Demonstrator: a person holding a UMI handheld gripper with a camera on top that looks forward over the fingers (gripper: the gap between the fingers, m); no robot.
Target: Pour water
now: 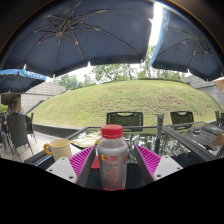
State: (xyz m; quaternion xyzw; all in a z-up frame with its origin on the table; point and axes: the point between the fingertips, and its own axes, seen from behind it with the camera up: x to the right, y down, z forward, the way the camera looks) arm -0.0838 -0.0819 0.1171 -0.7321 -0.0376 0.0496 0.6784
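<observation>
We see the bottle [112, 157] standing upright at the bottom centre of the frame, right between our fingers [84, 160], its long axis vertical. The pink pads sit against its two sides with no gap that we can make out, so we judge the gripper [113, 162] closed on the bottle. The bottle is clear plastic with a red cap and a pinkish label around its lower body. A cup [58, 148] sits on the table [40, 158] at lower left, just beyond the left finger and near the bottle. That is likely where the water goes, so the pour would call for tipping the bottle leftward toward the cup.
</observation>
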